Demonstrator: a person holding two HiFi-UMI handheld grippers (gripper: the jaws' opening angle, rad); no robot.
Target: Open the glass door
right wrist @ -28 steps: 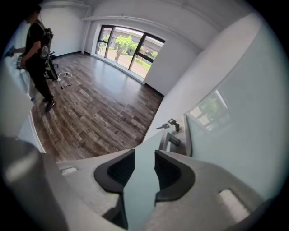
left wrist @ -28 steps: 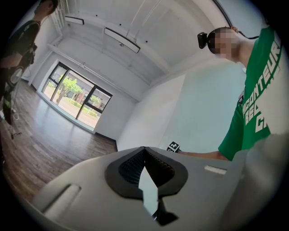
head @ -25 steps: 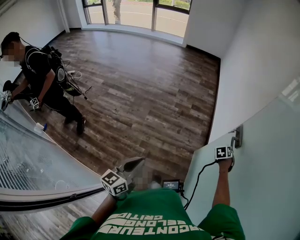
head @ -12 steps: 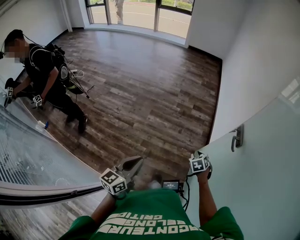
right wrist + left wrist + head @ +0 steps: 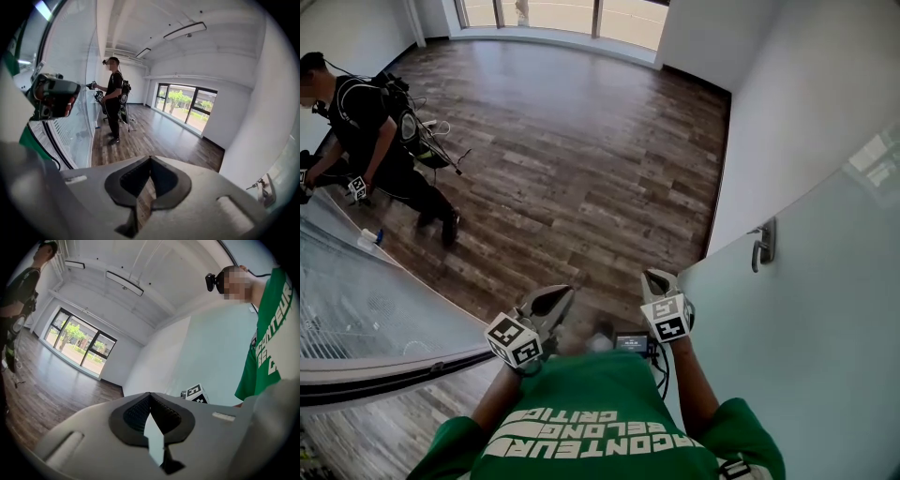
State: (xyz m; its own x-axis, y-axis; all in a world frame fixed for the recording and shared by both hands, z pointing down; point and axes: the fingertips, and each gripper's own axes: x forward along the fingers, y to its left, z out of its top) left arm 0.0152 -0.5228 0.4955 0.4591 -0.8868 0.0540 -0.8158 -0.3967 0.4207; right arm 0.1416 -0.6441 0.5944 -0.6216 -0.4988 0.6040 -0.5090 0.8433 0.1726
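The frosted glass door (image 5: 806, 356) fills the right of the head view, with its metal handle (image 5: 760, 244) on the near edge. My right gripper (image 5: 654, 277) hangs in front of my chest, well left of the handle and apart from it. Its jaws have just been closing and are now shut with nothing between them; the right gripper view shows the right gripper (image 5: 150, 157) over wooden floor, the handle (image 5: 266, 190) far to the right. My left gripper (image 5: 559, 294) is beside it, also shut and empty. In the left gripper view, the left gripper (image 5: 150, 393) faces the pale door (image 5: 211, 357).
Another person (image 5: 370, 141) with grippers stands at the far left by a curved glass partition (image 5: 356, 309). A small screen device (image 5: 631, 341) with a black cable sits near my chest. A white wall (image 5: 797, 112) stands behind the door, and large windows (image 5: 553, 11) are at the far end.
My right gripper has left the door handle and swung left and back toward my chest, and its jaws have gone from wide to shut. The left gripper has hardly moved.
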